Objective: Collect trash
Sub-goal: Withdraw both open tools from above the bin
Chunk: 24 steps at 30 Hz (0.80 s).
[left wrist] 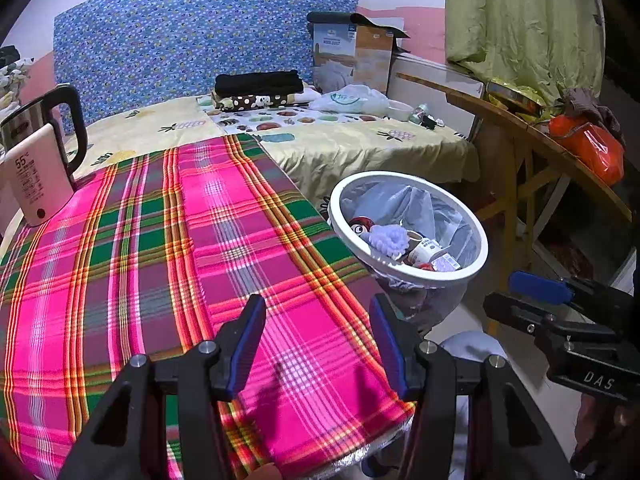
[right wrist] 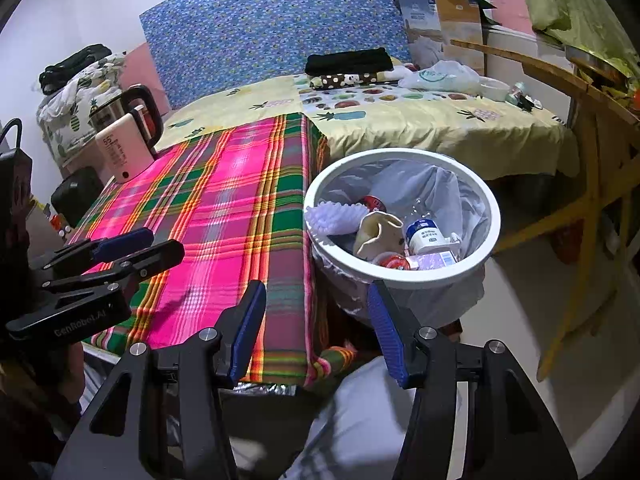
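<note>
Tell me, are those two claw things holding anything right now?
No. The left gripper and right gripper are both open and empty; the trash lies in the bin.

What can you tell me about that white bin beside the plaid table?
The white bin is round, with a smooth plastic-looking rim clamping a thin clear liner bag that bulges out below. It stands upright on the floor, close against the edge of the plaid-covered table. Inside lie a small white bottle, a crumpled beige wrapper, lilac ruffled foam and a red-and-white scrap. Neither pair of tongs touches it.
</note>
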Motion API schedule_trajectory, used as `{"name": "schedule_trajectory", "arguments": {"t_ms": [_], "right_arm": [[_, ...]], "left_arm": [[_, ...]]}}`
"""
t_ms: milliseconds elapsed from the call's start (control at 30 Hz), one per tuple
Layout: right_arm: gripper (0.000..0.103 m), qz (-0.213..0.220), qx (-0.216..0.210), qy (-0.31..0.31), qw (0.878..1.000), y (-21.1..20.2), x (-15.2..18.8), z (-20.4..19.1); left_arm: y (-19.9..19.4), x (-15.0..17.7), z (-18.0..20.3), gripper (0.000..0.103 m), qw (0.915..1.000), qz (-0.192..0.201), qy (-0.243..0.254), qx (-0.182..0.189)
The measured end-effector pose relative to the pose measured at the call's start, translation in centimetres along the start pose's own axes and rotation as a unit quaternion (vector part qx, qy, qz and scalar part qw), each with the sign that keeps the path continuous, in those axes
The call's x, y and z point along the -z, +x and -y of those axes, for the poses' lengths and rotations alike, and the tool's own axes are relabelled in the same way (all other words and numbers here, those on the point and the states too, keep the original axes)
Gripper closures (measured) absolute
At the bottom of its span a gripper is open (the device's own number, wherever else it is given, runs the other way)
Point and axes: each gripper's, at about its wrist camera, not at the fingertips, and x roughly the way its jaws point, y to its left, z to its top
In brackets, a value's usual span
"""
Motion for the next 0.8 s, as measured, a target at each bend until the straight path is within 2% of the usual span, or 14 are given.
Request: {"name": "schedule_trajectory", "arguments": {"t_ms": [800], "right_arm": [[0.049,0.002,0.001,-0.001,1.000,-0.13,0.53,-0.56]], "left_arm": [[-0.58,0.57,-0.30,0.047,0.9999,0.002,-0.002,-0.015]]}}
